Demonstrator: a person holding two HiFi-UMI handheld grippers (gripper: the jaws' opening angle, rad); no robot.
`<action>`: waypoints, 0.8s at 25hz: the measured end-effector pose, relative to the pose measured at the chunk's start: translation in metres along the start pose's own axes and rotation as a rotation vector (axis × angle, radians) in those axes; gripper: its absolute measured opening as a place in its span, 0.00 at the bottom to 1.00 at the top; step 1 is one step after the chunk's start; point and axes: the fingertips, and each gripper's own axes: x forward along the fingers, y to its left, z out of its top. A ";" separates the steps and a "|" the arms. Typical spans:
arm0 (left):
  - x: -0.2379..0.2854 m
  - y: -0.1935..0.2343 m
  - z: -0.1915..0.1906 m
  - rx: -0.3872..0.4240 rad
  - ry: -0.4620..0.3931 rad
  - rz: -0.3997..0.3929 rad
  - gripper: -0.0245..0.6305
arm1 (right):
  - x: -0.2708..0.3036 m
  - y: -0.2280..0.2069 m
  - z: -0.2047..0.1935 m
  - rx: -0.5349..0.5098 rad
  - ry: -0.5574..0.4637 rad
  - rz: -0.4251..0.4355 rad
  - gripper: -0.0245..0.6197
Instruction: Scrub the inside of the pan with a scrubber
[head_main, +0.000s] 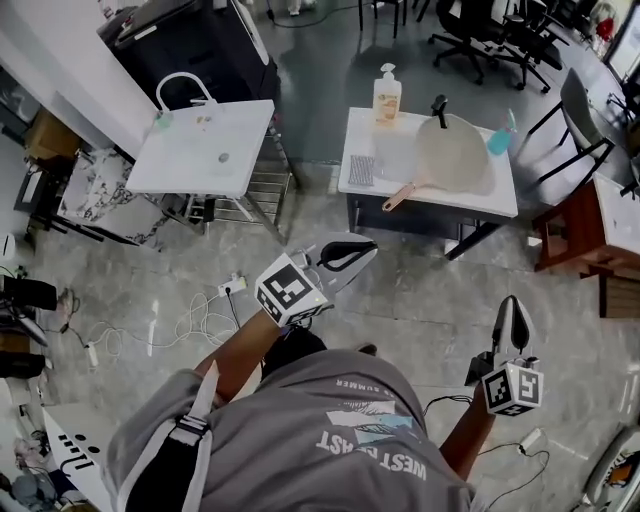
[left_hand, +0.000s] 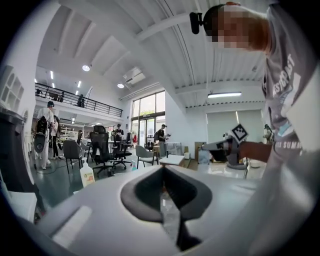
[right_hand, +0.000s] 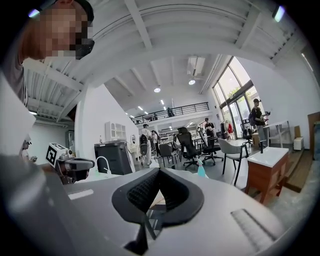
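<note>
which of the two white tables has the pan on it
The right-hand white table: the pan lies on it beside a pump bottle. The left table has a looped faucet and no pan.

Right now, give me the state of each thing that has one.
left tongs: shut, empty
right tongs: shut, empty
pan: lying on the white table, not held
scrubber: flat beside the pan, not held
soap bottle: upright
</note>
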 end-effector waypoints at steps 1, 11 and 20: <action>0.006 -0.002 0.003 0.008 0.003 0.004 0.04 | -0.002 -0.008 -0.003 0.005 0.003 -0.003 0.04; 0.050 0.019 -0.010 0.030 0.070 -0.012 0.04 | -0.003 -0.047 -0.031 0.068 0.024 -0.080 0.04; 0.110 0.092 0.002 0.056 0.030 -0.081 0.04 | 0.029 -0.066 -0.014 0.051 0.013 -0.222 0.04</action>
